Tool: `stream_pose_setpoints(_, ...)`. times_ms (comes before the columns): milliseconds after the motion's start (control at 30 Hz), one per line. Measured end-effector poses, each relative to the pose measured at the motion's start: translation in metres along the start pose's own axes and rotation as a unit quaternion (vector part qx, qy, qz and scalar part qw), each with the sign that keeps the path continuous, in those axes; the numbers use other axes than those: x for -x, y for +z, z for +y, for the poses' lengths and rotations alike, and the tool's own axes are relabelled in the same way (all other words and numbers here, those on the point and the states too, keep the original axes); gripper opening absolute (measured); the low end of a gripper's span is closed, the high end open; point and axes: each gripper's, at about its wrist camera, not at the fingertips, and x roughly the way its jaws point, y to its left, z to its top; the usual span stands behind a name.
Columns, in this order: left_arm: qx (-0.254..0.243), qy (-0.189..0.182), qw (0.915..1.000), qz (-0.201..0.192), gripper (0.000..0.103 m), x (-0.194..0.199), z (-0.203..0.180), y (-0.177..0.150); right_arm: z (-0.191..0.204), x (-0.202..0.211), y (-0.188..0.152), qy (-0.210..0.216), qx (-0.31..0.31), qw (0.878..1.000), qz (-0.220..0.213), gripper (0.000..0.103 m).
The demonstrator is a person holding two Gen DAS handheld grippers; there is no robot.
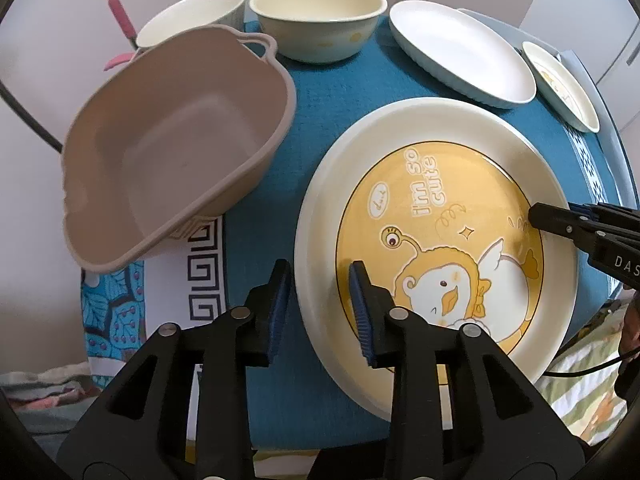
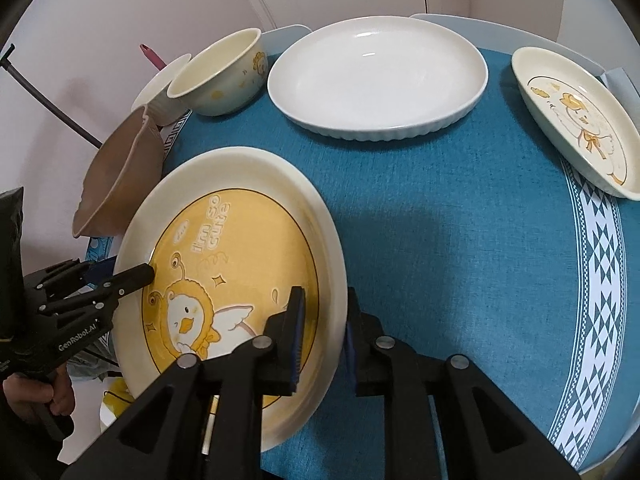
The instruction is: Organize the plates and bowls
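A large cream plate with a yellow duck picture [image 1: 440, 216] [image 2: 240, 248] is held tilted above the blue tablecloth. My left gripper [image 1: 320, 280] straddles its left rim, one finger over the plate and one outside. My right gripper [image 2: 322, 304] straddles its right rim the same way. Both sets of jaws are closed onto the rim. Each gripper shows in the other's view, the right one [image 1: 560, 224] and the left one [image 2: 120, 280].
A taupe basin [image 1: 172, 160] [image 2: 120, 176] sits left. At the back are a cream bowl [image 1: 320, 20] [image 2: 224, 76], a white bowl [image 1: 192, 16], a white oval dish [image 1: 460, 52] [image 2: 376, 76] and a small duck plate [image 1: 564, 84] [image 2: 580, 120]. Tablecloth [image 2: 460, 260] covers the table.
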Motion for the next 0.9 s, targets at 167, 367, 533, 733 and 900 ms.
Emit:
stream_pose_setpoints(167, 0.009, 0.009, 0.9999, -0.010, 0.029, 0.016, -0.004, -0.006, 0.000, 0.015, -0.005, -0.002, 0.010, 1.000, -0.011, 0.016)
stream_pose_setpoints(367, 0.027, 0.023, 0.9982, -0.048, 0.029, 0.066, -0.022, -0.009, 0.005, 0.053, -0.004, 0.005, 0.031, 0.999, -0.036, 0.016)
stream_pose_setpoints(533, 0.042, 0.032, 0.9897, -0.133, 0.079, 0.131, -0.056, 0.005, 0.006, 0.109, 0.006, 0.006, 0.075, 0.993, -0.088, 0.029)
stream_pose_setpoints(733, 0.053, 0.050, 0.9761, -0.205, 0.103, 0.177, -0.086, 0.035, -0.001, 0.166, 0.039, 0.034, 0.128, 0.979, -0.155, 0.103)
stream_pose_setpoints(900, 0.107, 0.003, 0.9763, -0.188, 0.103, 0.171, -0.092, 0.068, -0.022, 0.184, 0.080, 0.030, 0.162, 0.977, -0.138, 0.103)
